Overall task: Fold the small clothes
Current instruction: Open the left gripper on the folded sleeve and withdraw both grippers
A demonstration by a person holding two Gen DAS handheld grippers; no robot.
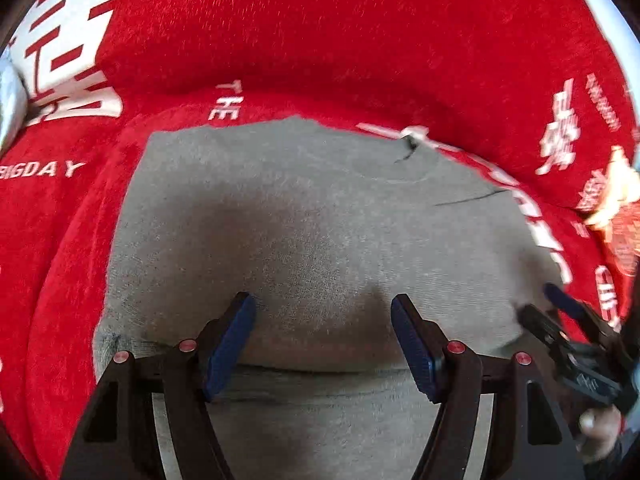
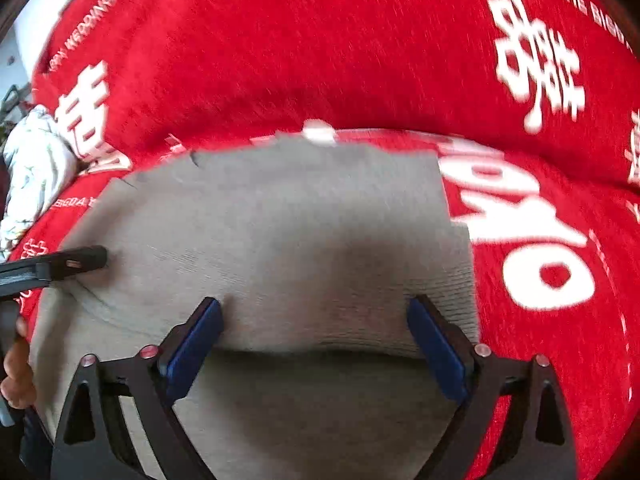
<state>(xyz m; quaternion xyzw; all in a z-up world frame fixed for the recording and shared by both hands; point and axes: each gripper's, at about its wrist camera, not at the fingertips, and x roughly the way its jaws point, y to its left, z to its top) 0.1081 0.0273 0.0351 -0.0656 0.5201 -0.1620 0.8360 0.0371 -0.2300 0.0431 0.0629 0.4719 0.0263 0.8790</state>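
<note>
The grey garment [image 1: 320, 208] lies in the middle of both views, spread on a red blanket [image 1: 320, 40] with white letters. It looks like a small knitted top: we see a round neckline near the upper right of the left wrist view, and a ribbed band at its right edge in the right wrist view. A fold edge runs across it low in each frame, so we judge that one fold is already made and a layer lies on top of another.

We judge that the cloth is soft, light and a little thick. It will bend wherever we lift it and it will not slip much, because the knit is rough and the blanket under it is plush. It is not fragile, but it can stretch if we pull one point only. The best places to take it are the two corners of the near fold edge, both layers together, so the top layer does not slide away.

The left tool [image 1: 322, 340] is open, its blue pads wide apart over the fold edge and holding nothing. The right tool [image 2: 314, 344] is open too, over the right part of the garment. A pale bundle [image 2: 36, 172] lies at the left edge of the right wrist view.
</note>
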